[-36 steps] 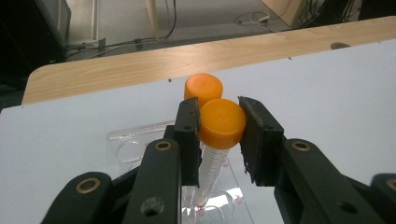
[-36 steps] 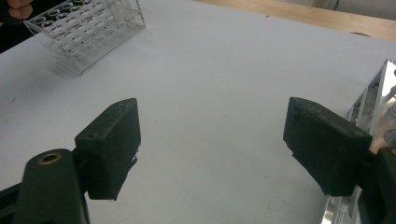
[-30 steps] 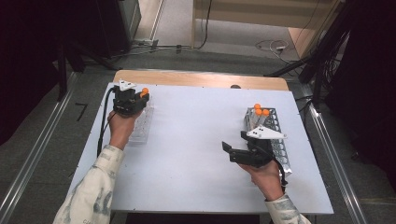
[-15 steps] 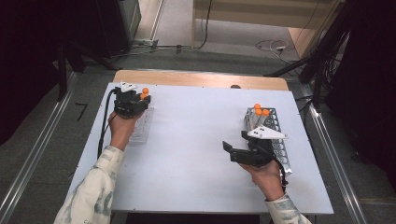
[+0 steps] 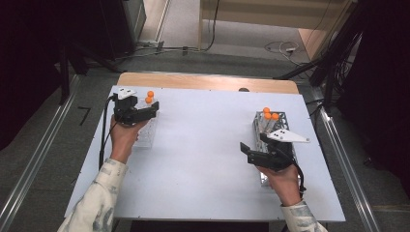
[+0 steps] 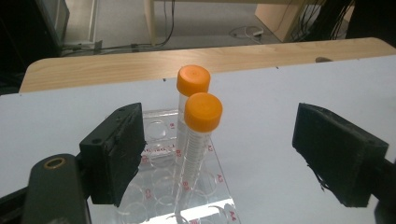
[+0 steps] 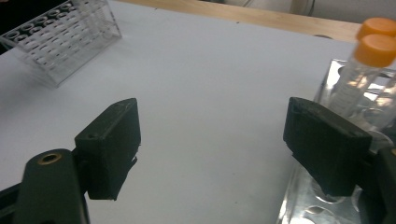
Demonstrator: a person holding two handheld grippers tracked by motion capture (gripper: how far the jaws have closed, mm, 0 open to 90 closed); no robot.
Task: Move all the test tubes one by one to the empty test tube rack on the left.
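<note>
Two orange-capped tubes (image 6: 203, 111) (image 6: 193, 79) stand in the clear rack (image 6: 156, 135) at the table's left. In the high view they show as orange caps (image 5: 149, 97). My left gripper (image 6: 224, 140) (image 5: 151, 112) is open. Its jaws have just been opening, and the nearer tube stands between them untouched, leaning a little. Over the white table, my right gripper (image 7: 217, 140) (image 5: 246, 152) is open with nothing between its jaws. It hovers beside the right rack (image 5: 263, 176) (image 7: 303, 205), which holds three capped tubes (image 5: 269, 114) (image 7: 369, 51).
The white table (image 5: 203, 145) has a wooden strip (image 5: 208, 81) along its far edge. Floor cables (image 5: 280, 47) and dark stands surround it. The left rack (image 7: 65, 37) appears far off in the right gripper view. A black cable (image 5: 104, 130) trails from the left gripper.
The left gripper's jaws have come apart off the nearer tube, which now stands free in the left rack. Both hands have stayed in place.
</note>
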